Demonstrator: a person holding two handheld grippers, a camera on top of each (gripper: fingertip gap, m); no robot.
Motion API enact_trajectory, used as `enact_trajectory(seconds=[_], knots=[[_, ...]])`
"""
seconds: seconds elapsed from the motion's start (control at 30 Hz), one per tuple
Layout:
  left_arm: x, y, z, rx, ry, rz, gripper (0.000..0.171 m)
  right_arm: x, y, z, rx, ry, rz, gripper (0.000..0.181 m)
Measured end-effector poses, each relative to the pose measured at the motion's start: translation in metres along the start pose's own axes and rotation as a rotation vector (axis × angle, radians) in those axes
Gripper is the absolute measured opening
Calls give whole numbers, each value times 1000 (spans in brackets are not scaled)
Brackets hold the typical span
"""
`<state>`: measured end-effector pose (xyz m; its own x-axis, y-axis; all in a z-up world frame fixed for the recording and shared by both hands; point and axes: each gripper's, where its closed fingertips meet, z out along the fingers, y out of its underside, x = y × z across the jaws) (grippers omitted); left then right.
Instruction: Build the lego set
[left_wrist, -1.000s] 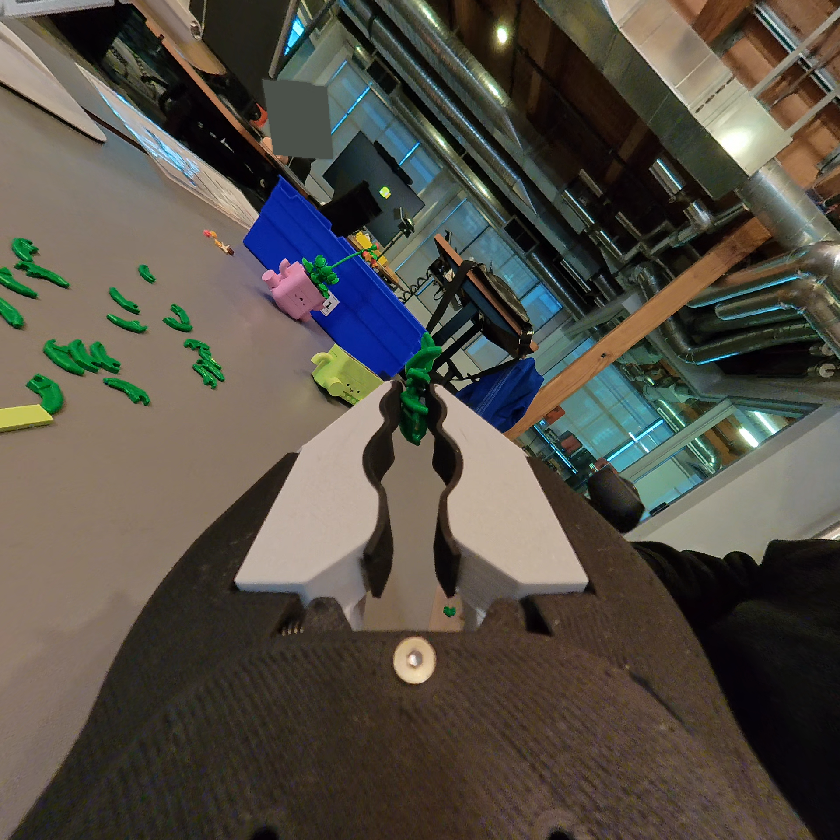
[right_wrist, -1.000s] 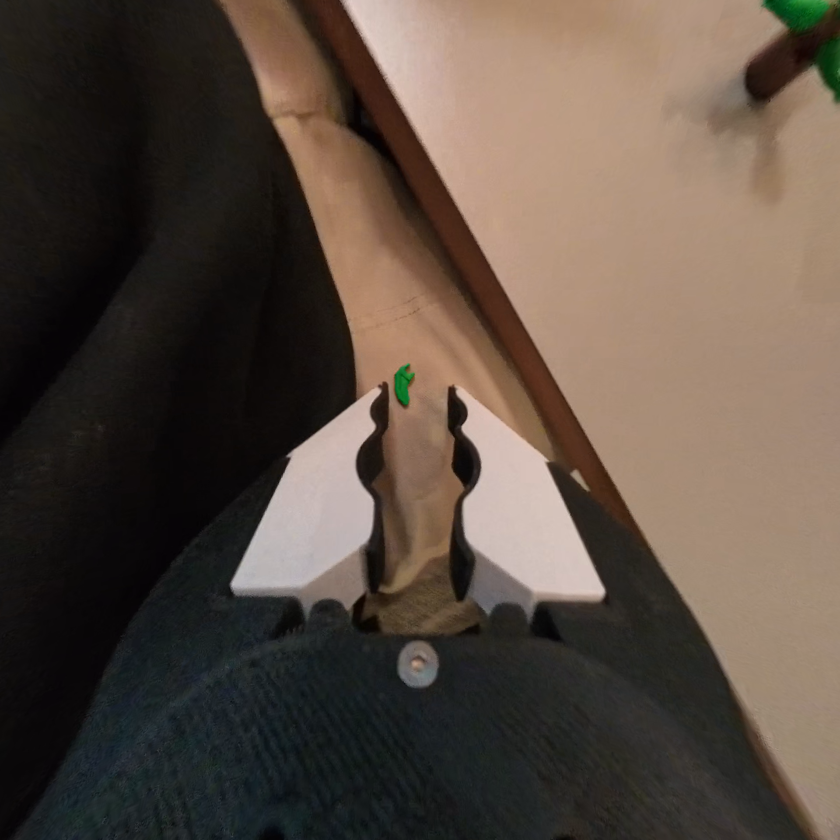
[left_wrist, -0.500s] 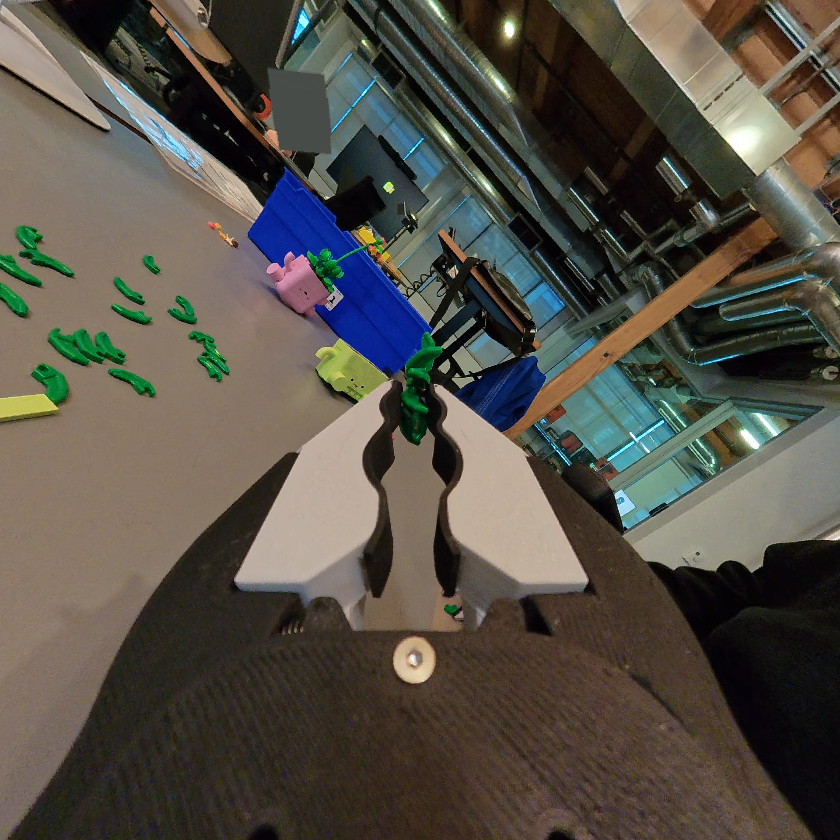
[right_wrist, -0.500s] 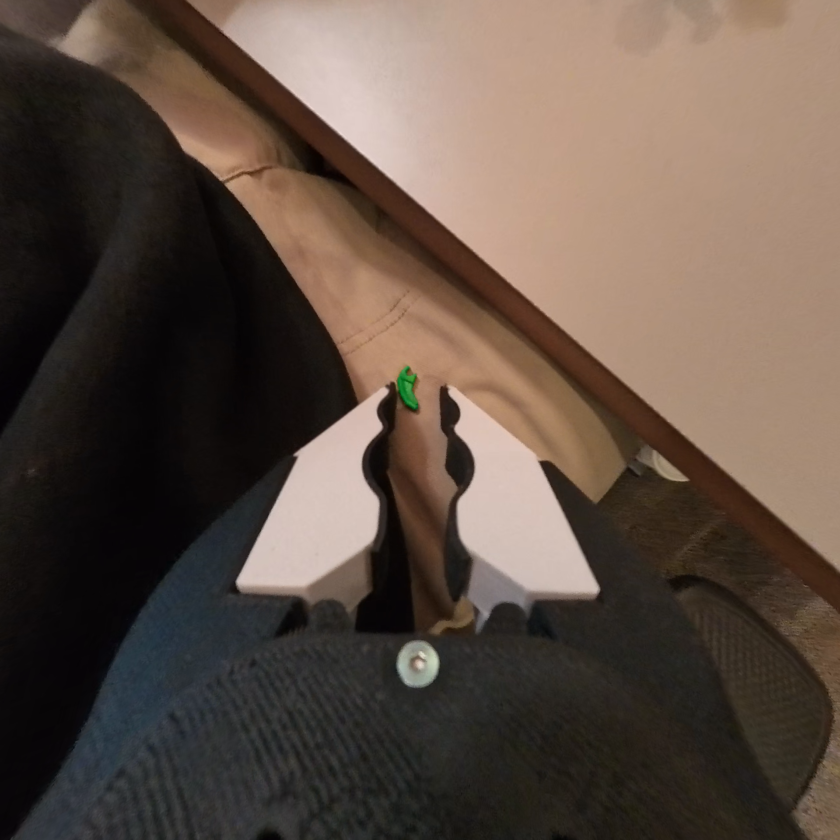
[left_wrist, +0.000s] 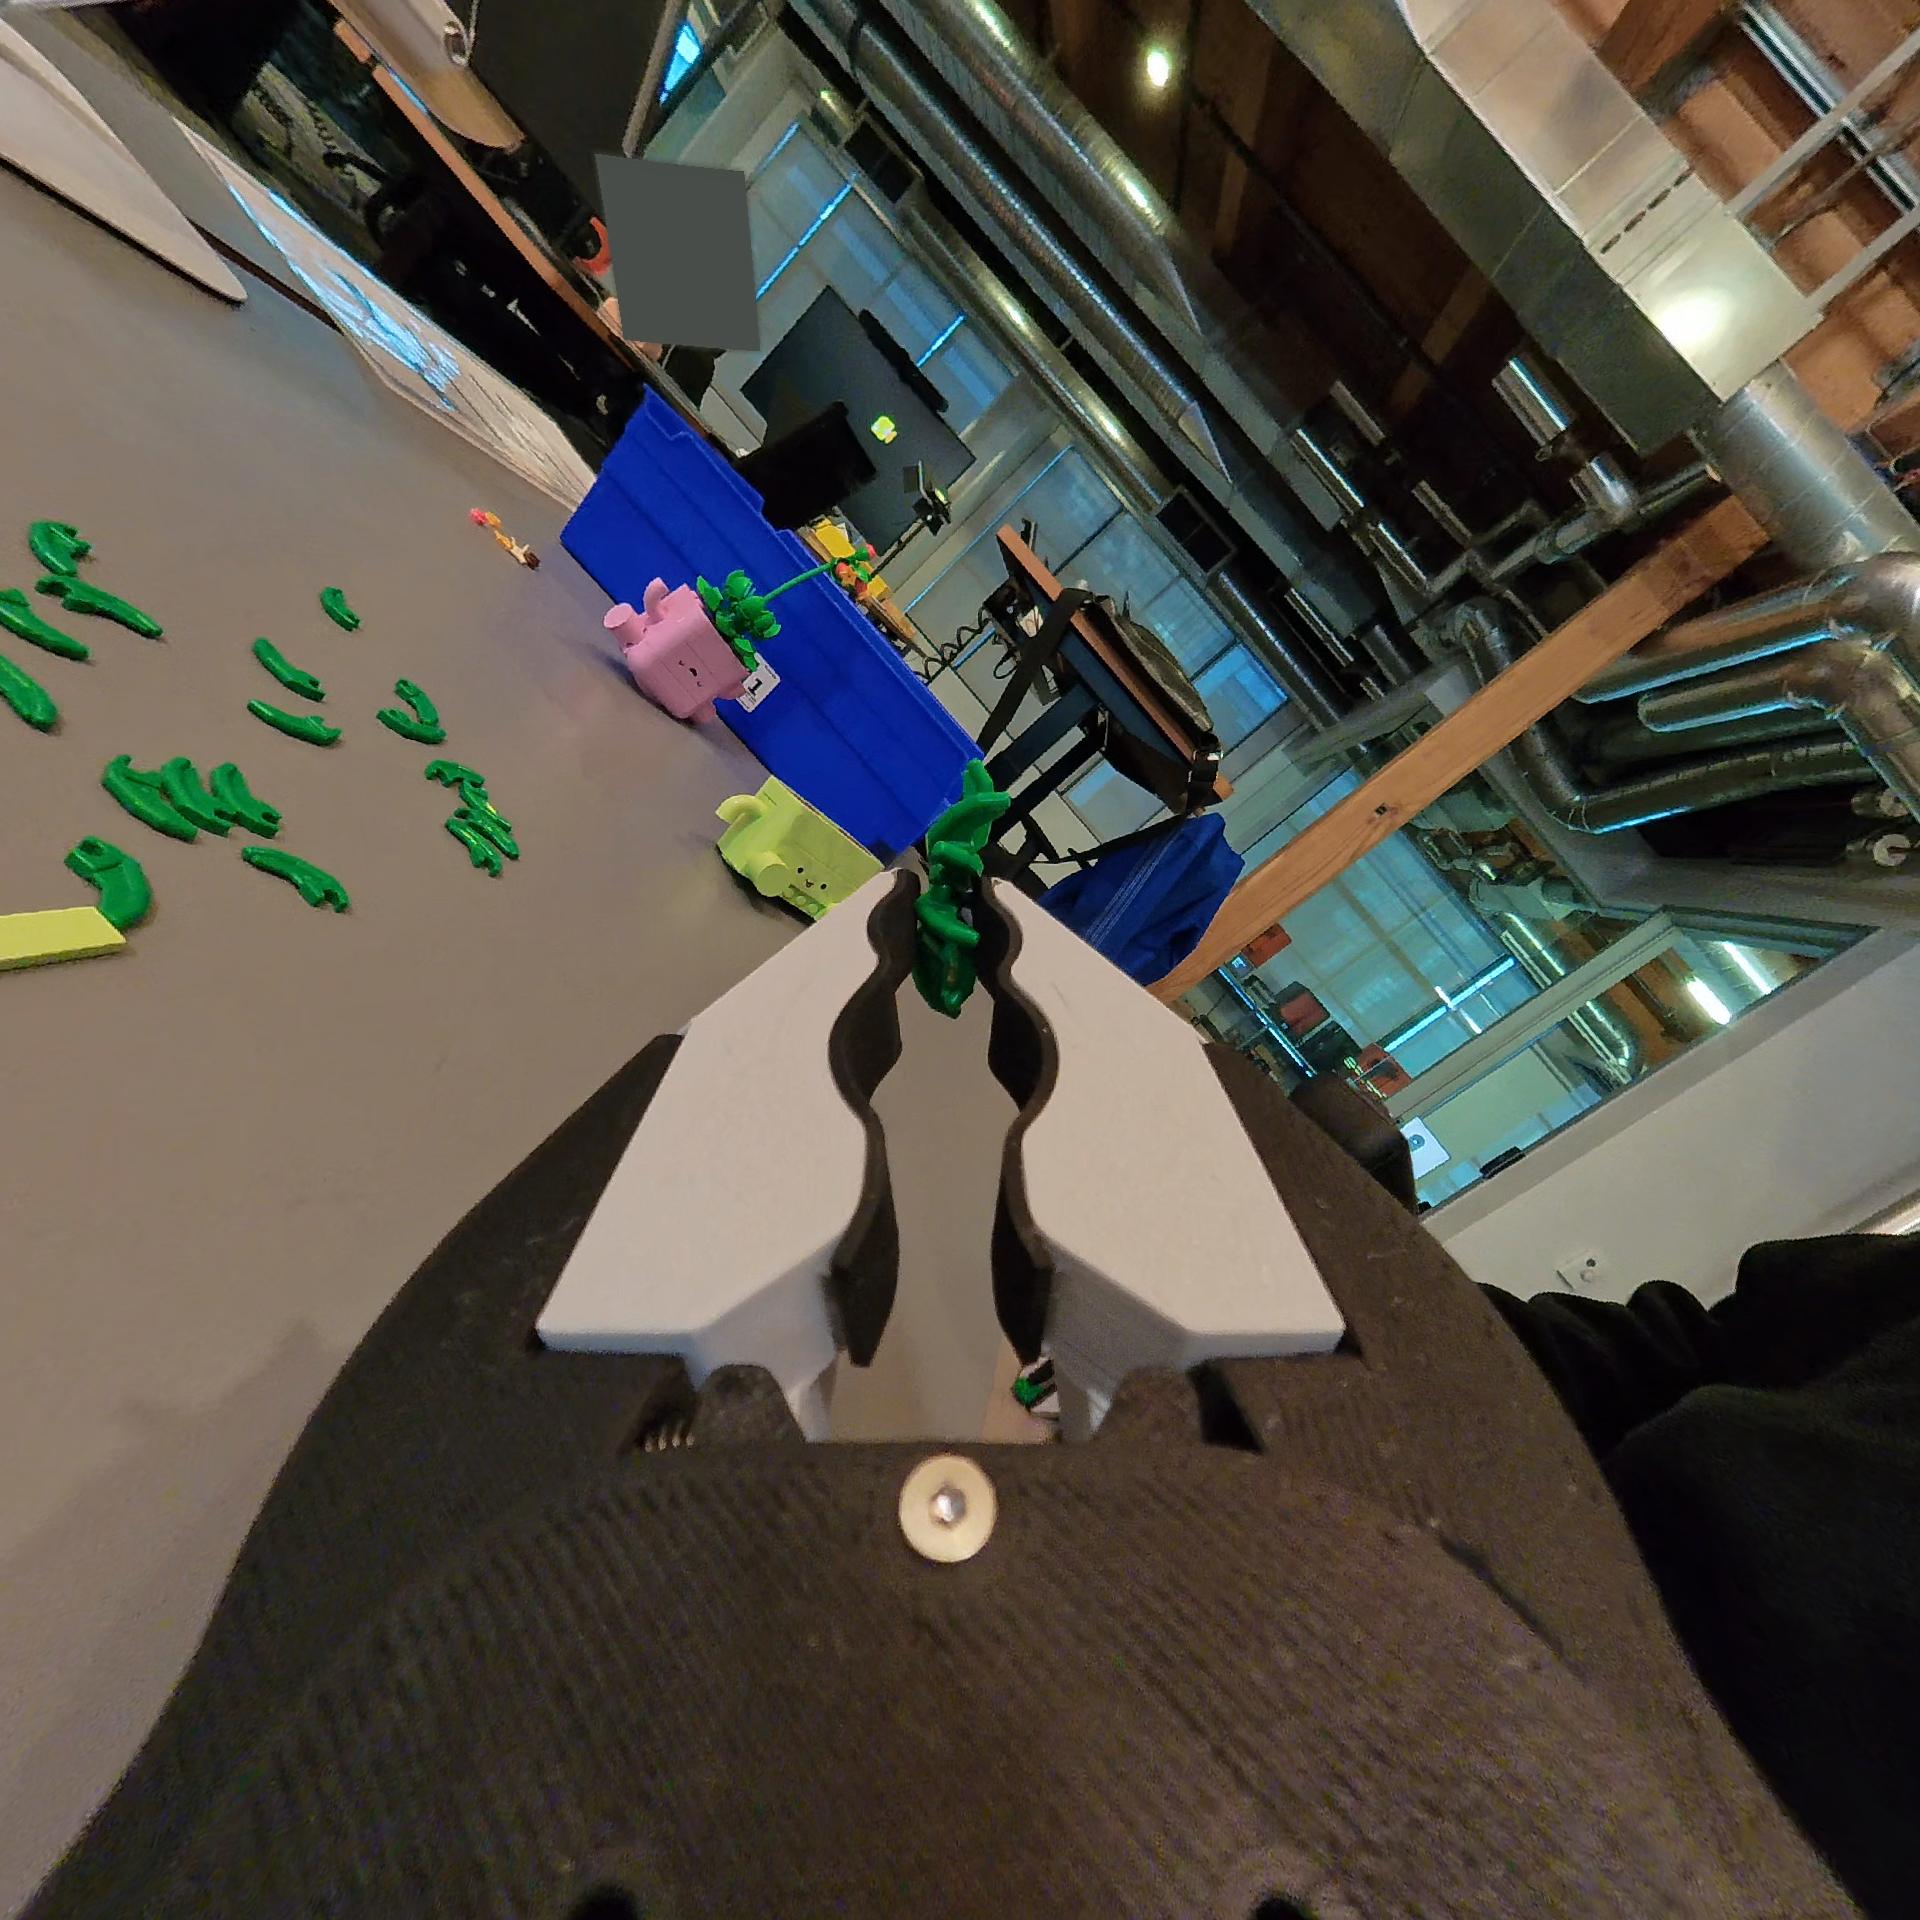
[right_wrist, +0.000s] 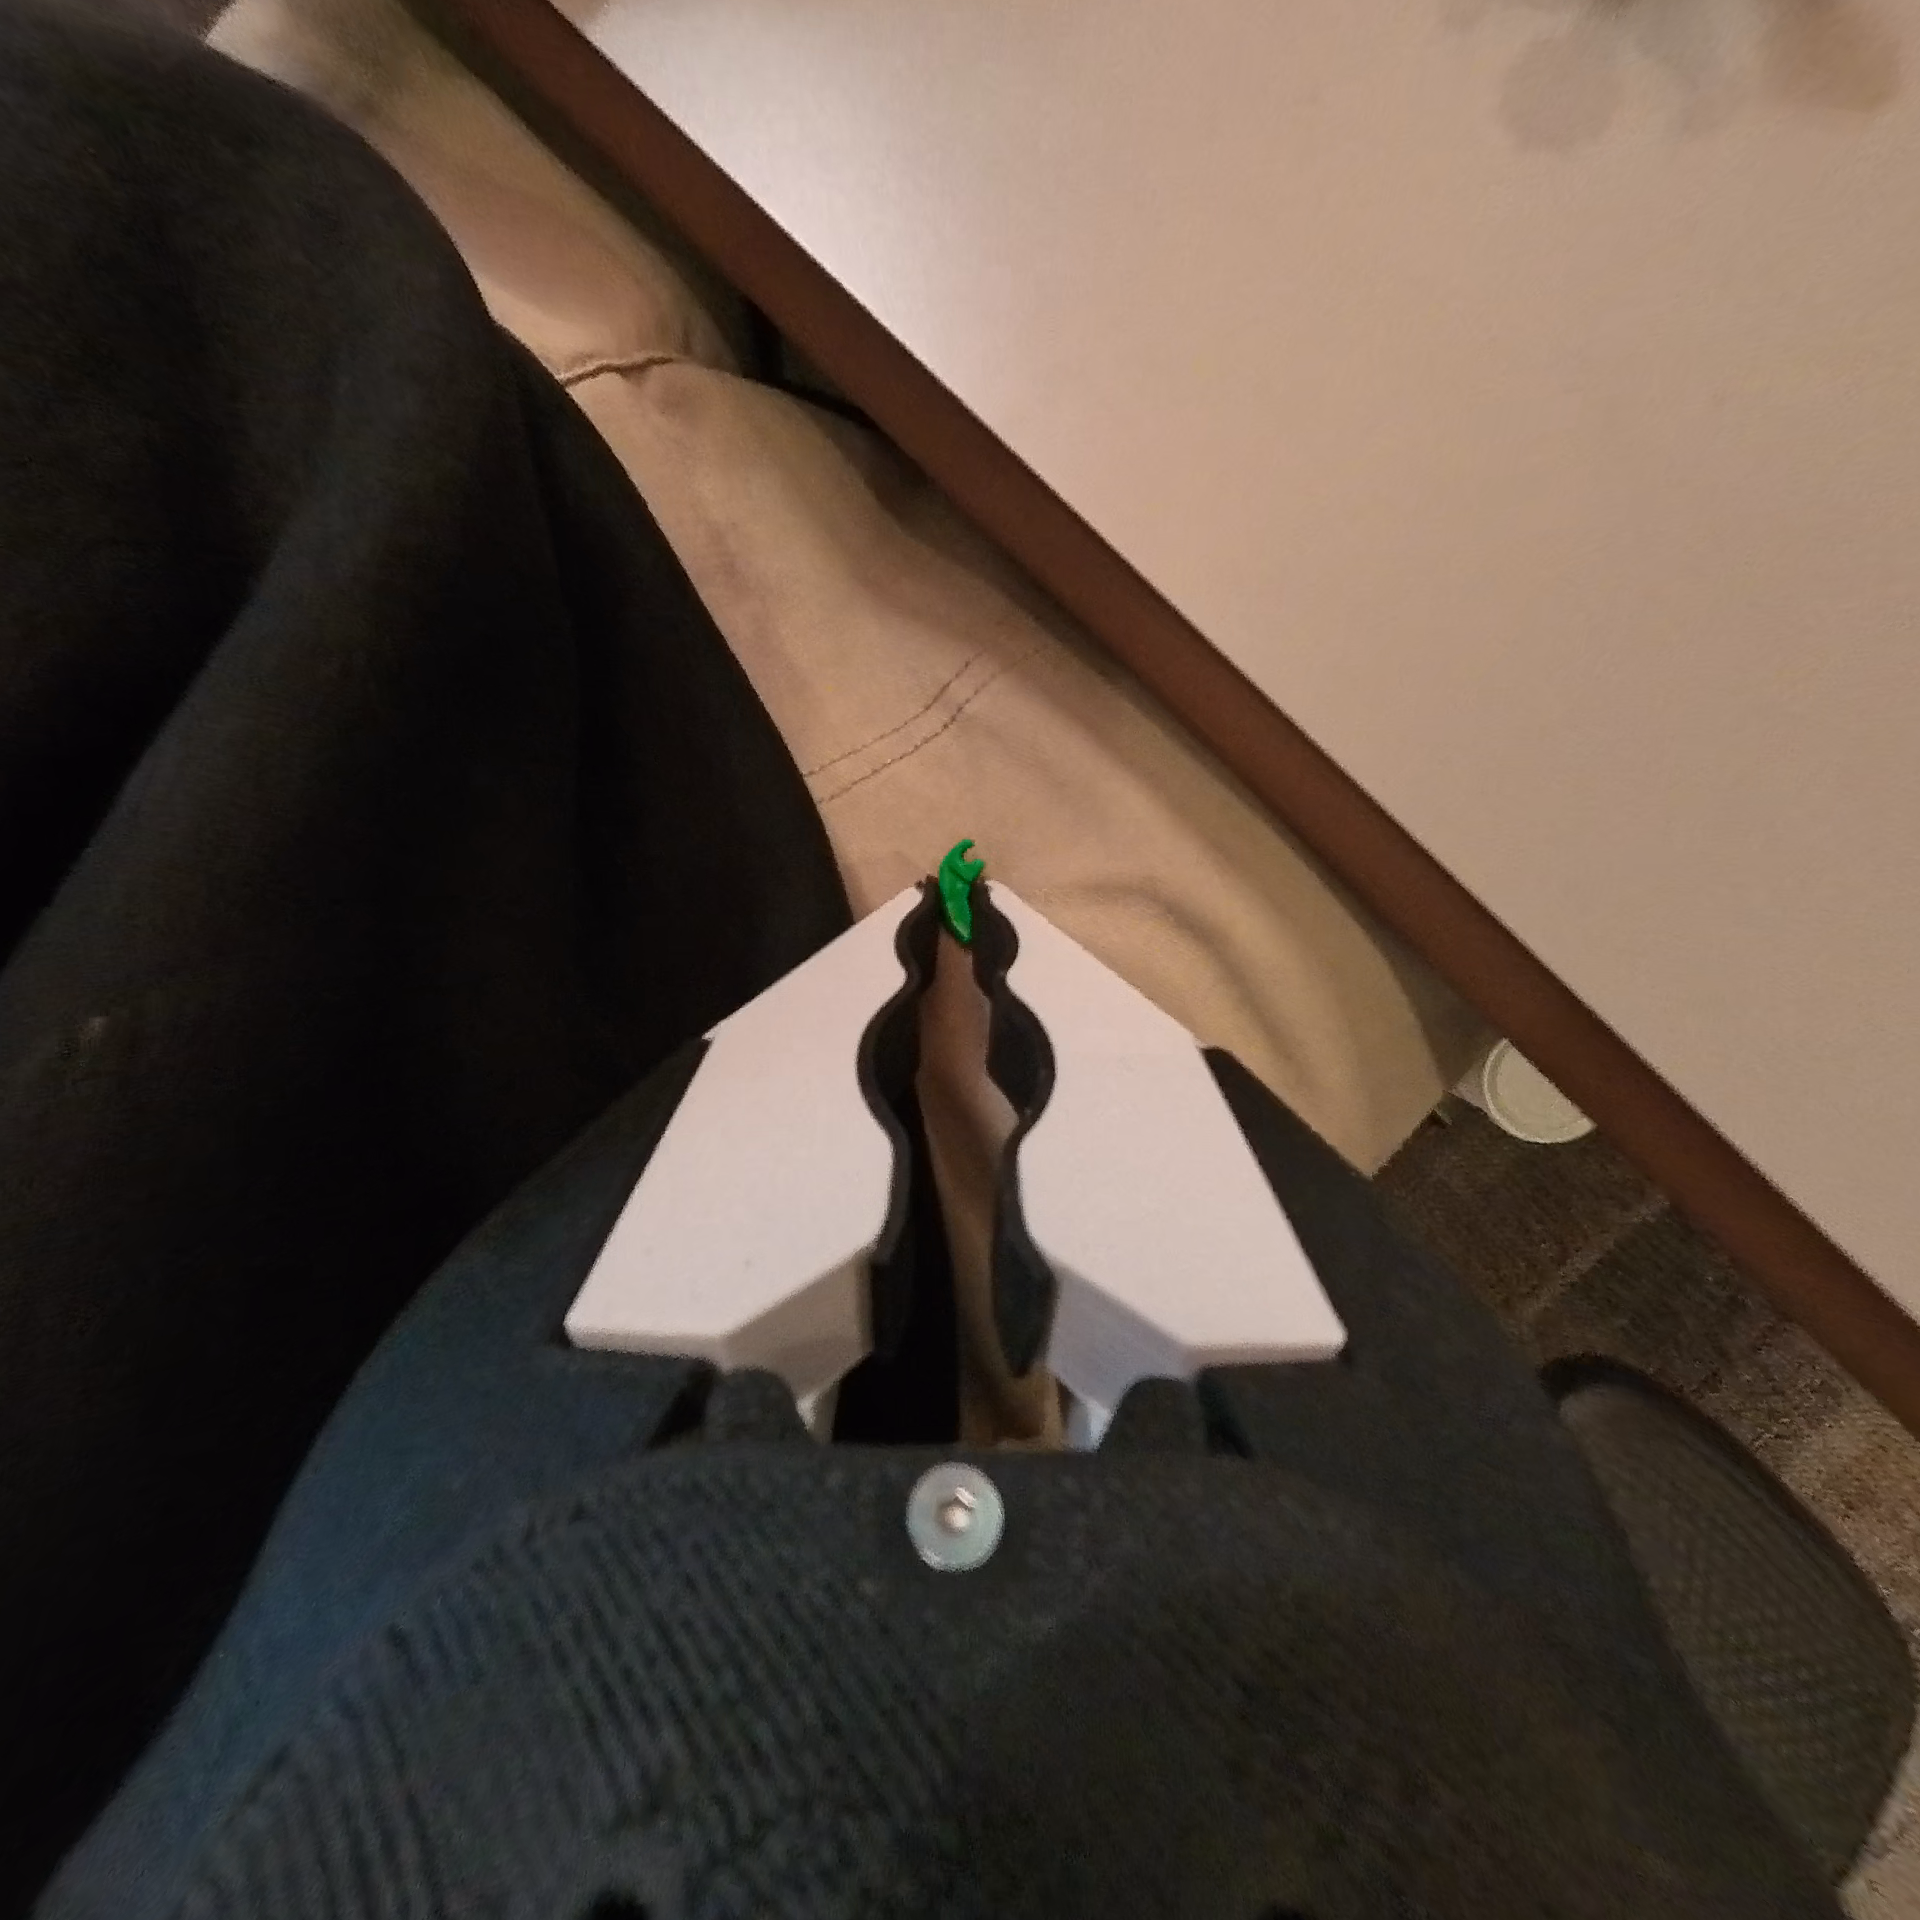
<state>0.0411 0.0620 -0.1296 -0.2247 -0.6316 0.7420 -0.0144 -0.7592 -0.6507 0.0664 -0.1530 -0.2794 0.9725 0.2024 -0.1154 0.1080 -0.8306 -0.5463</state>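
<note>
My left gripper (left_wrist: 951, 914) is shut on a green leafy plant stem (left_wrist: 954, 894), held up above the grey table (left_wrist: 260, 1091). Several loose green leaf pieces (left_wrist: 187, 800) lie on the table at the left. A pink pot figure with a green plant (left_wrist: 691, 655) and a lime pot figure (left_wrist: 795, 852) stand farther off. My right gripper (right_wrist: 956, 899) is shut on a small green leaf piece (right_wrist: 958, 888), held off the table's edge over the person's tan trousers (right_wrist: 935, 665).
A blue bin (left_wrist: 769, 623) stands behind the pot figures. A lime flat tile (left_wrist: 52, 940) lies at the left edge. The table's brown edge (right_wrist: 1195, 665) runs diagonally in the right wrist view. A black sleeve (right_wrist: 260, 623) fills the left. Left tips to right tips: about 25 centimetres.
My right gripper has closed on the small green leaf, which was between open fingertips before. The right view has swung along the table edge. The left gripper has barely moved.
</note>
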Motion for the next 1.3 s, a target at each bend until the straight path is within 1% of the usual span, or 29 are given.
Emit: enact_trajectory(seconds=[0.1,0.23,0.3,0.37,0.43,0.57,0.6,0.8,0.97,1.07,1.2,1.3], knots=[[0,1,1,-4,2,-3,8,3,-8,-6,12,37,-82,5],[0,5,3,-15,7,-10,8,21,-48,-27,65,144,-232,5],[1,6,4,-21,11,-13,8,33,-65,-29,68,149,-229,5],[2,8,5,-25,10,-10,8,40,-76,-25,74,112,-188,5],[1,8,5,-24,8,-8,8,45,-69,-14,7,71,-125,5],[0,6,4,-21,6,-11,8,44,-70,-14,25,2,13,6],[0,6,4,-21,8,-15,8,44,-68,-15,17,1,23,11],[0,7,4,-21,19,-32,8,38,-59,-17,12,6,-15,15],[1,8,5,-24,19,-30,8,39,-61,-15,26,51,-120,15],[1,8,5,-24,18,-29,8,38,-62,-14,19,30,-141,15],[1,8,5,-24,19,-25,8,33,-62,-14,19,-9,-178,22],[1,8,5,-25,19,-28,8,30,-63,-13,31,-29,-203,22]])
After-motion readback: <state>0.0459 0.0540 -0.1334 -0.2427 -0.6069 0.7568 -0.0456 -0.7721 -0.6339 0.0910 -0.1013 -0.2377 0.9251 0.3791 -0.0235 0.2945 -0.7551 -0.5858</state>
